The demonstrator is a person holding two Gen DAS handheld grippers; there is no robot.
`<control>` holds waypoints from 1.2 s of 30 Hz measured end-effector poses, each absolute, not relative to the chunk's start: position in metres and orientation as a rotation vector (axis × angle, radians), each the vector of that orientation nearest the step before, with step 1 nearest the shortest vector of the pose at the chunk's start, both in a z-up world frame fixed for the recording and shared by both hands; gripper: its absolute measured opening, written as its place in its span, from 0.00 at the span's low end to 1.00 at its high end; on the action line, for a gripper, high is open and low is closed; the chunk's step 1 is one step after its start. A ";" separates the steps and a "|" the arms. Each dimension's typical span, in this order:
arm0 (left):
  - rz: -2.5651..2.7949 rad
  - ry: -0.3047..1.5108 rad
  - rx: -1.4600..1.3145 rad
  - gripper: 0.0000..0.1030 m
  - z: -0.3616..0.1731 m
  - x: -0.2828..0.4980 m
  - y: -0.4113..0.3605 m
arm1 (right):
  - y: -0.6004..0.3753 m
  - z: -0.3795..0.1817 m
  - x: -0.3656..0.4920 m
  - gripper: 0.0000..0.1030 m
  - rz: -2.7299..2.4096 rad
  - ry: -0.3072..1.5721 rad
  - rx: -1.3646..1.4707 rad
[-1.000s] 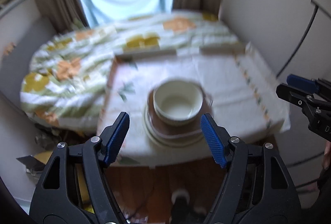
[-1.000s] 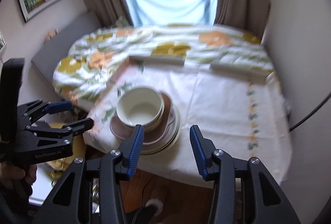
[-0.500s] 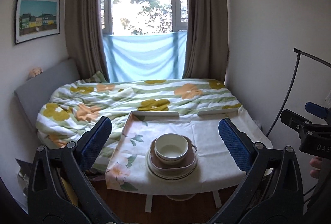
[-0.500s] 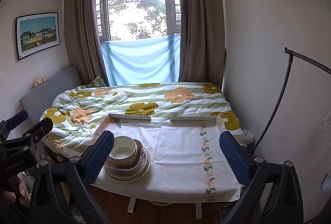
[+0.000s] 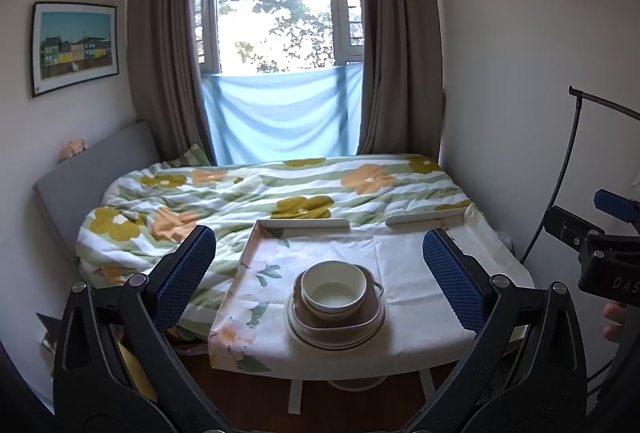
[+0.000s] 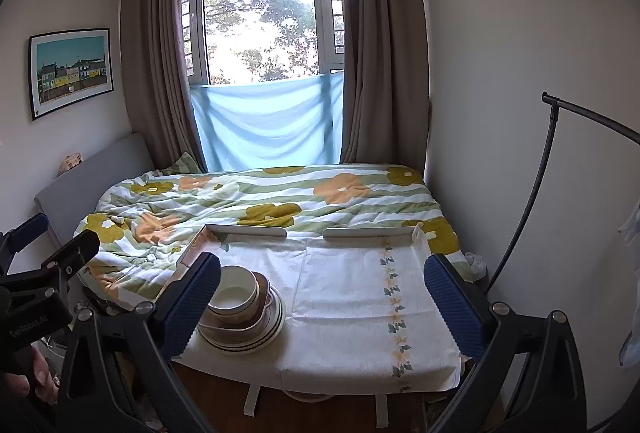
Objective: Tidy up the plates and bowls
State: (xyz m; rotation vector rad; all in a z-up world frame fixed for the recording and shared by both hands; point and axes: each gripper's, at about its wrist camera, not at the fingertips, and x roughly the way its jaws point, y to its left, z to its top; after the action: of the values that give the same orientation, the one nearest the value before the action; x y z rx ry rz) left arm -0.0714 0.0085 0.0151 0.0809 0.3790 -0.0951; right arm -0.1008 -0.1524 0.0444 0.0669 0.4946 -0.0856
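Left wrist view showed the left gripper [image 5: 319,275] held back from the table [image 5: 408,257], jaws spread wide and grasping nothing. A bowl [image 5: 333,286] sat nested on a brown dish [image 5: 364,317] atop plates [image 5: 296,329] near the table's front edge, probably stacked to save room.

Right wrist view showed the right gripper [image 6: 322,297] likewise released and empty, well apart from the stack at the table's near left, leaving the cloth's right side bare.
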 end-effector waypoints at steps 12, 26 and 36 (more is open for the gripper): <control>-0.086 0.382 0.089 1.00 0.014 -0.069 0.005 | -0.154 0.045 -0.098 0.98 -0.089 0.494 0.067; -0.086 0.386 0.089 1.00 0.014 -0.068 0.006 | -0.160 0.037 -0.093 0.98 -0.101 0.513 0.066; -0.074 0.394 0.093 1.00 0.008 -0.071 0.012 | -0.158 0.035 -0.094 0.98 -0.100 0.520 0.061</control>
State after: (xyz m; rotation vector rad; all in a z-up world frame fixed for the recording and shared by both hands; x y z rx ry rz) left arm -0.0711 0.0125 0.0083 0.0929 0.3943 -0.0739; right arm -0.0939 -0.1582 0.0350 0.0608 0.5197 -0.0999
